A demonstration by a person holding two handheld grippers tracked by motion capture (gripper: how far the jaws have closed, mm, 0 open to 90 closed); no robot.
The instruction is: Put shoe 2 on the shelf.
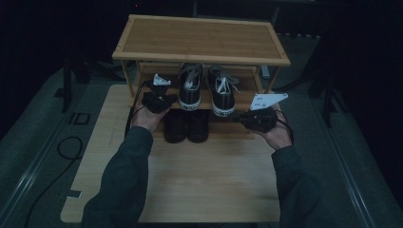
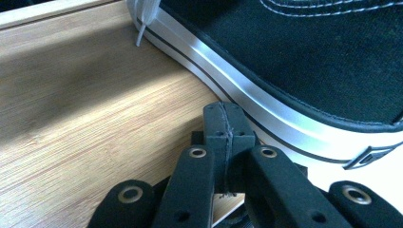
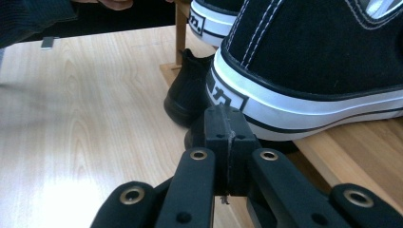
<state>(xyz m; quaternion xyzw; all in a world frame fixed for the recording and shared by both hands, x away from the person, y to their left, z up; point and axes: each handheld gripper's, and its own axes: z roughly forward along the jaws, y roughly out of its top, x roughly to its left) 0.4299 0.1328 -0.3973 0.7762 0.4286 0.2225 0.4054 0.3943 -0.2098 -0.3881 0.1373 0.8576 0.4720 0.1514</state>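
Two black canvas sneakers with white soles stand side by side on the middle shelf of a bamboo shoe rack (image 1: 202,54), heels toward me: the left sneaker (image 1: 190,85) and the right sneaker (image 1: 221,90). My left gripper (image 1: 170,97) is shut and empty, its tips (image 2: 223,121) right by the white sole (image 2: 247,102) of the left sneaker, above the shelf board (image 2: 85,109). My right gripper (image 1: 240,116) is also shut and empty, its tips (image 3: 223,126) just in front of the right sneaker's heel (image 3: 294,90).
A pair of black shoes (image 1: 186,126) stands on the rack's lowest level, under the sneakers; one black shoe (image 3: 187,95) is beyond my right jaws. The rack's top shelf is bare. A light wooden tabletop (image 1: 209,180) stretches toward me. Cables (image 1: 71,147) lie at the left.
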